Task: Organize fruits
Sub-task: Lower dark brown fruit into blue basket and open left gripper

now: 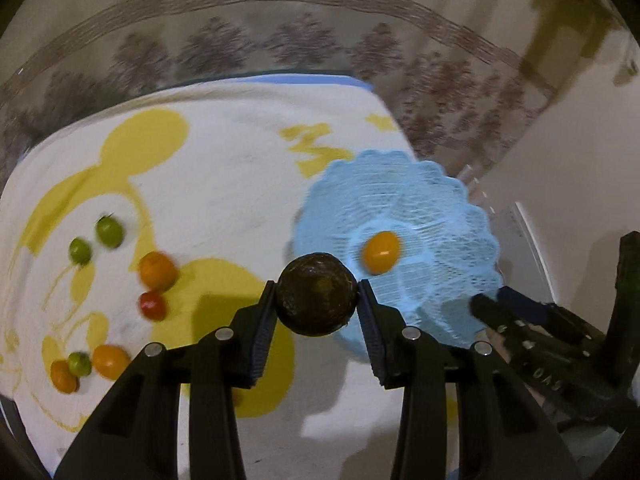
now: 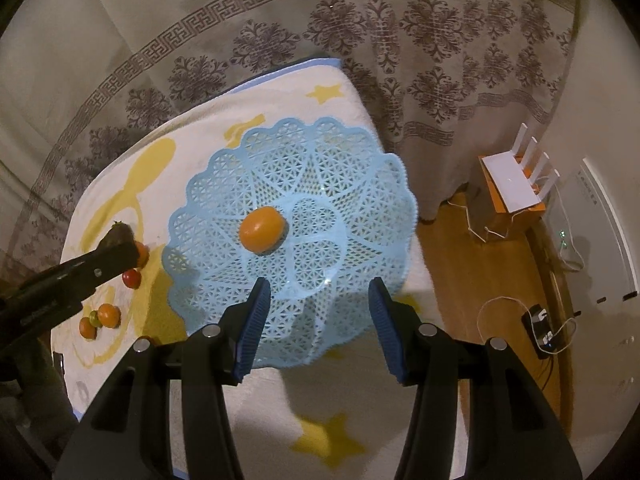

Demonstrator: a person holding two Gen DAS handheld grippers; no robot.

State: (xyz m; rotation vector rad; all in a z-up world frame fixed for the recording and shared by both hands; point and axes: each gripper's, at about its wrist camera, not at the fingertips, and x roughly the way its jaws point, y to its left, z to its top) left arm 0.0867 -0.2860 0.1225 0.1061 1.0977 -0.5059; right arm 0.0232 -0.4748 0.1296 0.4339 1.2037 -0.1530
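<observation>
My left gripper [image 1: 317, 287] is shut on a dark brown round fruit [image 1: 316, 294], held above the towel just left of the blue lattice basket [image 1: 440, 208]. One orange fruit [image 1: 381, 252] lies in the basket's centre. Loose on the towel to the left are two green fruits [image 1: 109, 231], an orange one [image 1: 158, 271], a red one [image 1: 152, 306] and a small cluster [image 1: 110, 361]. My right gripper [image 2: 319, 284] hangs open and empty over the basket's [image 2: 320, 152] near rim. The right wrist view shows the left gripper [image 2: 120, 248] with the dark fruit [image 2: 120, 234] at the far left.
A white towel with yellow prints [image 2: 256, 400] covers the small table. Its right edge drops to a wooden floor [image 2: 452, 272]. A white router on an orange box [image 2: 516, 188] and a power strip [image 2: 542, 320] sit there. A patterned curtain [image 2: 400, 60] hangs behind.
</observation>
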